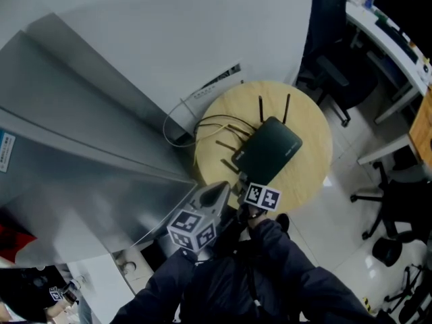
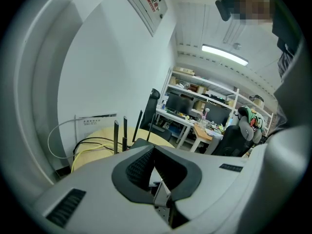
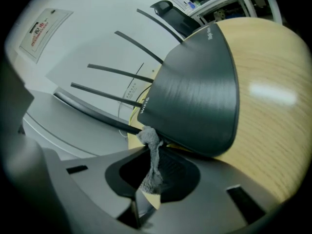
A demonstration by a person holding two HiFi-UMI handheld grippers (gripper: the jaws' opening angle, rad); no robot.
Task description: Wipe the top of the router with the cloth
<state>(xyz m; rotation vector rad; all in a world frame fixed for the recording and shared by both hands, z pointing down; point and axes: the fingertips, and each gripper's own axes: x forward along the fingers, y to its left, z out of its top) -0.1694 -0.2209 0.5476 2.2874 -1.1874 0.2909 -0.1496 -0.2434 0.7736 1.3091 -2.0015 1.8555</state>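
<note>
A black router (image 1: 268, 150) with several thin antennas lies on a round wooden table (image 1: 307, 120). My right gripper (image 1: 253, 184) is at the router's near edge, shut on a small grey cloth (image 3: 152, 155). In the right gripper view the cloth hangs as a twisted strip between the jaws, its upper end touching the router (image 3: 195, 101) at its near corner. My left gripper (image 1: 214, 194) hovers just left of the right one, off the table's near-left edge, jaws shut and holding nothing. In the left gripper view (image 2: 155, 172) the antennas (image 2: 119, 135) stand beyond the jaws.
Yellow and black cables (image 1: 216, 123) run from the router's back to a white wall. A grey slanted panel (image 1: 81, 133) fills the left. Office chairs (image 1: 337, 66) and desks stand to the right of the table.
</note>
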